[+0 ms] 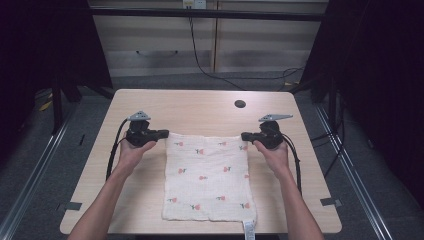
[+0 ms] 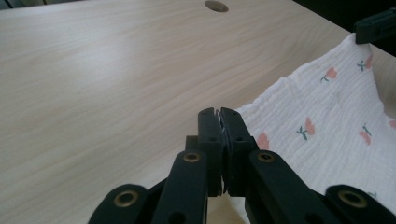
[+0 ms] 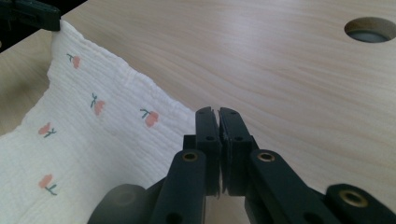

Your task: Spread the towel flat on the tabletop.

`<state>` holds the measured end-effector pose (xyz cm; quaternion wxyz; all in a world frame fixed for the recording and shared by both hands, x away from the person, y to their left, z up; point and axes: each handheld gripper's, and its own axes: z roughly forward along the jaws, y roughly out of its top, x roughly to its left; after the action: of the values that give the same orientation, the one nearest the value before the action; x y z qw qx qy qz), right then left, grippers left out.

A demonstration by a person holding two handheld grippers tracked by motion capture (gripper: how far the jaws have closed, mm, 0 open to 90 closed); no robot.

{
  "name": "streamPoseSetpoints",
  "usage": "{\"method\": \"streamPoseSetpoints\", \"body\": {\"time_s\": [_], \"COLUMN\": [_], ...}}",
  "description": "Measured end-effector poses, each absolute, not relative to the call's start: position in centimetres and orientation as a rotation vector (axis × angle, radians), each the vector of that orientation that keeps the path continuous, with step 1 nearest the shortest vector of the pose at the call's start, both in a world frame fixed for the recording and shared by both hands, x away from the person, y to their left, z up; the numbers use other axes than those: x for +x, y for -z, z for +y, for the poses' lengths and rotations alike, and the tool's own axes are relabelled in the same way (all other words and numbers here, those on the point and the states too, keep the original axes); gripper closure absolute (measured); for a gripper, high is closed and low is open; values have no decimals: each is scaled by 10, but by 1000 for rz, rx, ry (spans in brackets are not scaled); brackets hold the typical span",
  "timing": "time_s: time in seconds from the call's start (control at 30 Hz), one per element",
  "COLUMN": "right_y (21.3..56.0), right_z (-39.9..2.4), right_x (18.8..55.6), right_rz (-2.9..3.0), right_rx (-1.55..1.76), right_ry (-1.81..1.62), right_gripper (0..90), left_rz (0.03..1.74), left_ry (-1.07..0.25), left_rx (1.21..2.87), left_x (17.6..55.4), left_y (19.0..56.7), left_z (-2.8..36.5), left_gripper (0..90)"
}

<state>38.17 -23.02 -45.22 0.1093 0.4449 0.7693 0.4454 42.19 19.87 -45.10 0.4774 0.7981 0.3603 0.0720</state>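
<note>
Both hands are working the far edge of the cloth [image 1: 207, 175] right now, one claw at each far corner. The left claw [image 1: 164, 133] is sitting at the far left corner, its jaws pressed together with a sliver of white fabric pinched between them, as the left gripper view is showing at the left claw [image 2: 219, 114]. The right claw [image 1: 245, 136] is doing the same at the far right corner, jaws closed tight on the hem, and the right gripper view is showing the right claw [image 3: 218, 113] with the cloth [image 3: 88, 135] running away from it toward the other claw.

The cloth itself, white with small pink flowers, is lying spread on the wooden surface [image 1: 200, 107], reaching from the two claws down to the near edge, where a small label [image 1: 248, 229] is hanging over. Its far edge is stretching between the two claws and looking slightly lifted at the corners in both gripper views, while the rest is lying flat. In the left gripper view the cloth [image 2: 327, 121] is spreading out to the right of the jaws

A round hole [image 1: 240, 104] is sitting in the surface beyond the cloth, well apart from it
</note>
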Motion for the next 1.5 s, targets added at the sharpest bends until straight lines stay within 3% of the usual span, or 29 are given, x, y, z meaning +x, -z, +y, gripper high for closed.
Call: {"method": "streamPoseSetpoints", "body": {"time_s": [0.67, 1.1, 1.5], "right_y": [385, 407, 427], "right_z": [-234, -232, -228], "right_x": [389, 365, 319], "right_rz": [2175, 2237, 2307], "right_rx": [1189, 1159, 1090], "right_ry": [-1351, -1372, -1396], "right_gripper": [875, 875, 874], "left_rz": [761, 760, 740], "left_ry": [-305, -265, -252], "left_rx": [1785, 1835, 1905], "left_x": [424, 400, 370], "left_y": [365, 407, 433], "left_z": [201, 214, 225], "left_gripper": [882, 882, 882]}}
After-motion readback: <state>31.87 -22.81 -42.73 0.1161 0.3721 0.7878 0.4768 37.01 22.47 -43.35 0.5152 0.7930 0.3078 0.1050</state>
